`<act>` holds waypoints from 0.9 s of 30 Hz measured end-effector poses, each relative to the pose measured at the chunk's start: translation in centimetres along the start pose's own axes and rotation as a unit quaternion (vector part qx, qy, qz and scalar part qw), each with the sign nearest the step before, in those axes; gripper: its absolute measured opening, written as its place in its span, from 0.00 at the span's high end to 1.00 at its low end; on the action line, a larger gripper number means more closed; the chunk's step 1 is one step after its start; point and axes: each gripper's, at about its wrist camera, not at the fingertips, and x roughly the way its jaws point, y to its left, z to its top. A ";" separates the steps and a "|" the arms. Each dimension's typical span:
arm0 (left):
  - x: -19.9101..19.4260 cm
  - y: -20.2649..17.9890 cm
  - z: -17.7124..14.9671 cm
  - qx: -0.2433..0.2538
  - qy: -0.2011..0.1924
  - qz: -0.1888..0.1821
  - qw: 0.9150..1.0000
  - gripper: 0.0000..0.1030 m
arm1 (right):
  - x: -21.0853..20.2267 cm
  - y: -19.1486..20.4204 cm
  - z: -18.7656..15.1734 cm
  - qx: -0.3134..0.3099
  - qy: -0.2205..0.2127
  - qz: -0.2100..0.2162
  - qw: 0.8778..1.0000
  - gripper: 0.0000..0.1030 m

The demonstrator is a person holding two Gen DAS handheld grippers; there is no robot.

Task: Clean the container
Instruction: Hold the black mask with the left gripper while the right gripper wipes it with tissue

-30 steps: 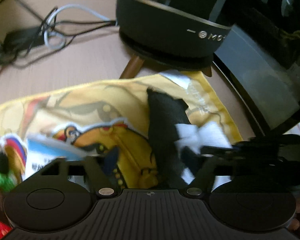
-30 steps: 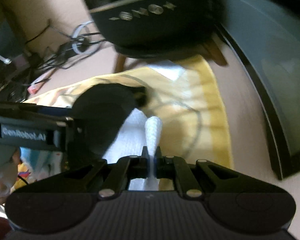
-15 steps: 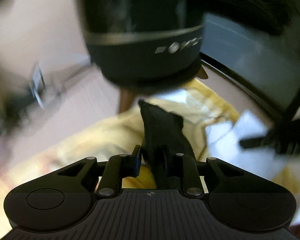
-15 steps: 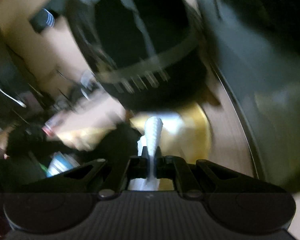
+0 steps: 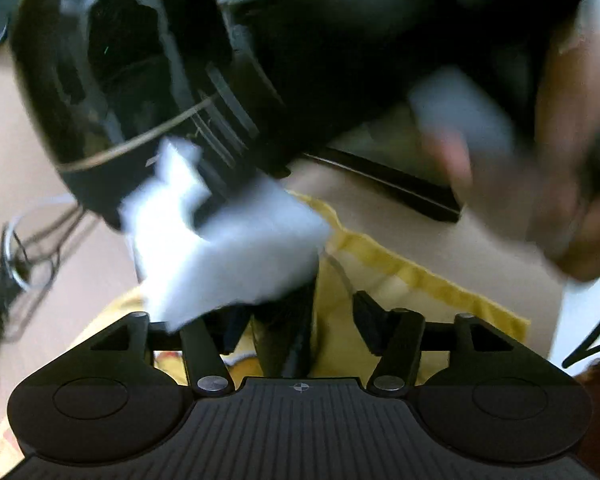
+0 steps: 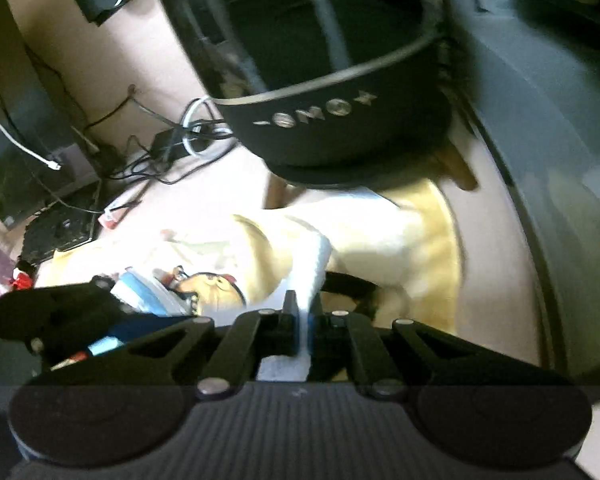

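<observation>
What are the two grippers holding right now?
Left gripper: open, with a black object sitting loose in the gap.
Right gripper: closed on the white wipe.

left gripper (image 5: 296, 320) | matte black | ribbed housing | silver pivot screws

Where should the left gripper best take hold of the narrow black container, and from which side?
Probably the lower body of the black container, closing the left gripper across its narrow width, coming from the near side. It stands roughly upright between the open fingers, and the white tissue covers its top.
</observation>
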 end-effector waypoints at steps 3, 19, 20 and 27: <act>-0.6 1.7 -0.6 -0.050 0.012 -0.030 0.998 0.27 | -0.7 -0.6 -0.4 0.002 0.004 -0.020 1.000 0.95; 0.8 2.7 -4.3 -0.132 0.113 -0.114 0.978 0.09 | -1.7 -0.3 -4.0 0.045 0.049 0.037 0.997 0.95; 1.1 2.6 -4.5 -0.137 0.118 -0.114 0.977 0.10 | -1.5 -0.1 -4.0 0.052 0.054 0.055 0.996 0.95; 1.2 2.3 -5.2 -0.166 0.112 -0.133 0.971 0.10 | -1.6 2.7 -5.2 -0.031 0.063 0.019 0.997 0.95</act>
